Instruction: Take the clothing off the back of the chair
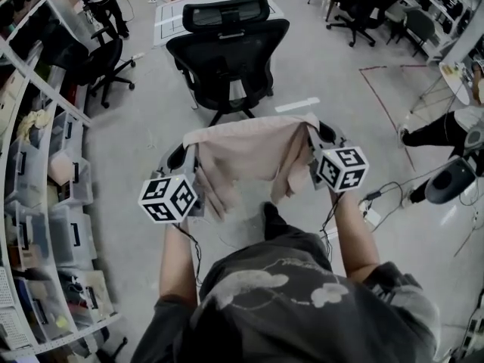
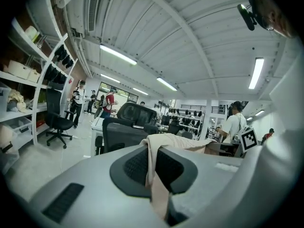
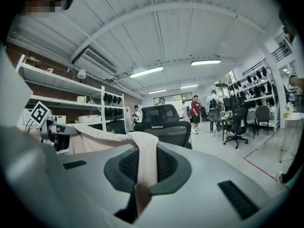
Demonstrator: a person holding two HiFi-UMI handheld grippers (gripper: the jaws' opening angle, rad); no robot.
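Observation:
A pale pink garment hangs spread in the air between my two grippers, apart from the black mesh office chair that stands ahead of it. My left gripper is shut on the garment's left top edge. In the left gripper view the cloth runs out between the closed jaws, with the chair beyond. My right gripper is shut on the right top edge. The cloth drapes over its jaws, and the chair faces it.
Shelving with plastic bins lines the left side. Another black chair stands at the far left and several more at the far right. A person's leg and shoe reach in at right, near red floor tape. People stand far back.

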